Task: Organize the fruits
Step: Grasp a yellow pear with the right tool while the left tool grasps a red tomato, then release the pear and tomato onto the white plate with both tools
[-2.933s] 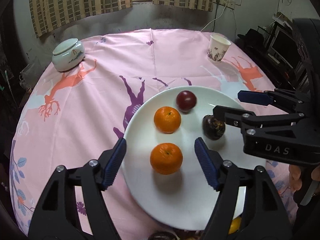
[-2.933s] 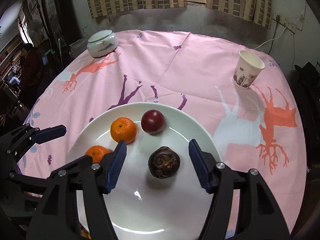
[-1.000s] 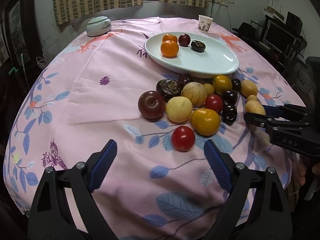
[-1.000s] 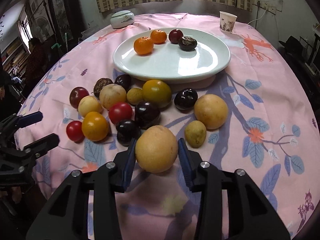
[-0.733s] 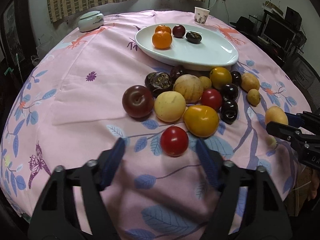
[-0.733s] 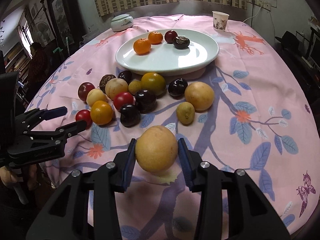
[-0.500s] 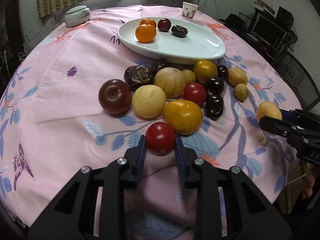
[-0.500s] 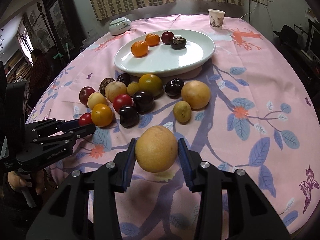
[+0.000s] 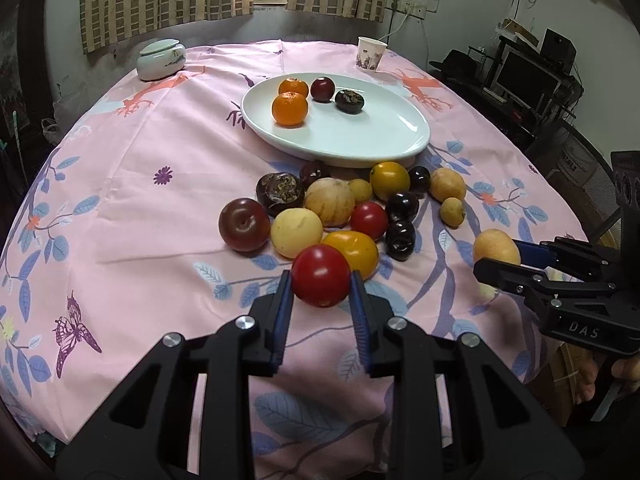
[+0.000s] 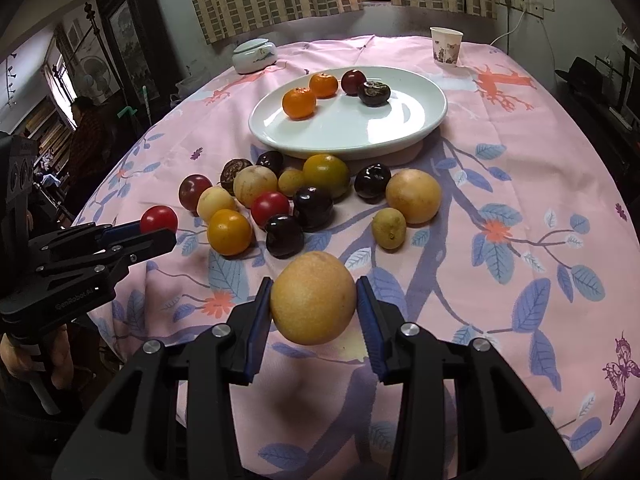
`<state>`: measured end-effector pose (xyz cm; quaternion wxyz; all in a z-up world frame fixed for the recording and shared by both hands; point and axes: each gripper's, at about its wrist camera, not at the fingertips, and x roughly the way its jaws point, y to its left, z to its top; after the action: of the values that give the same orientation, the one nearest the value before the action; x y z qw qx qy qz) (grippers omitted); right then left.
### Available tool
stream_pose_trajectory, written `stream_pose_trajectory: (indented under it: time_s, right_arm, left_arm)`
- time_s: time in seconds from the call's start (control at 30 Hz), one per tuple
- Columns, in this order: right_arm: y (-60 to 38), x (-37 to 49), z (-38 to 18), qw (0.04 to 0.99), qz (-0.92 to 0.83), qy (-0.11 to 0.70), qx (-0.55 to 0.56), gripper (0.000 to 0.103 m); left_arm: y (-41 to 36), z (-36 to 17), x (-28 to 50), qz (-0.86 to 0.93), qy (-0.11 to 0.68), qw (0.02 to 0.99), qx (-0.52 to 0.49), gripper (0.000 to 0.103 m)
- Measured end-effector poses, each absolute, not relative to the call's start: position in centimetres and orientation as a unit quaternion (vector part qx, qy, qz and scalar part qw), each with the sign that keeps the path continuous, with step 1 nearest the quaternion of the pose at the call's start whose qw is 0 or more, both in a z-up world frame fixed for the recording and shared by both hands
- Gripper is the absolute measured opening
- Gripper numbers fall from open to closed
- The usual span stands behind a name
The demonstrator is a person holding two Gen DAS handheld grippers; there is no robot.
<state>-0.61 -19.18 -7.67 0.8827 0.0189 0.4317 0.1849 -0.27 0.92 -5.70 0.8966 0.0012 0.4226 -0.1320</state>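
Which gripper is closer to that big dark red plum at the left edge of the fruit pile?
Left. The left gripper is just in front of the plum, holding a red tomato. The right gripper is beyond the pile's far side.

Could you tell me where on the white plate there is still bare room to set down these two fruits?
The white plate is bare across its near and right-hand parts. Its far left is taken by two oranges, a dark red plum and a dark brown fruit. The cloth just before the plate is crowded with the loose fruit pile.
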Motion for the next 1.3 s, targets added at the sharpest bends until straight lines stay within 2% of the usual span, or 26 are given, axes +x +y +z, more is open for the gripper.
stream_pose_trajectory:
  time_s: [0.33, 0.67, 0.97, 1.23, 1.3]
  right_arm:
    - [-19.1, 0.7, -6.4, 0.883, 0.196, 0.426, 0.017, 0.042]
    - [-19.1, 10.6, -2.4, 0.889, 0.187, 0.415, -0.037, 0.042]
    - [-20.3, 23.6, -4.7, 0.887, 0.153, 0.434, -0.04, 0.042]
    - [-20.9, 28.1, -6.3, 0.881, 0.151, 0.448, -0.017, 0.042]
    - [-21.0, 28.9, -6.7, 0.873, 0.158, 0.461, -0.005, 0.046]
  left_arm:
    - [0.3, -2.6, 2.0, -0.146, 0.406, 0.902, 0.011, 0.028]
    - [-3.2, 1.3, 14.9, -0.138, 0.399, 0.906, 0.039, 0.028]
    - [-5.6, -2.8, 25.5, -0.121, 0.466, 0.876, 0.03, 0.029]
    - [-6.4, -4.3, 28.5, -0.119, 0.484, 0.866, 0.029, 0.03]
    - [-6.4, -4.2, 28.7, -0.115, 0.481, 0.869, 0.029, 0.035]
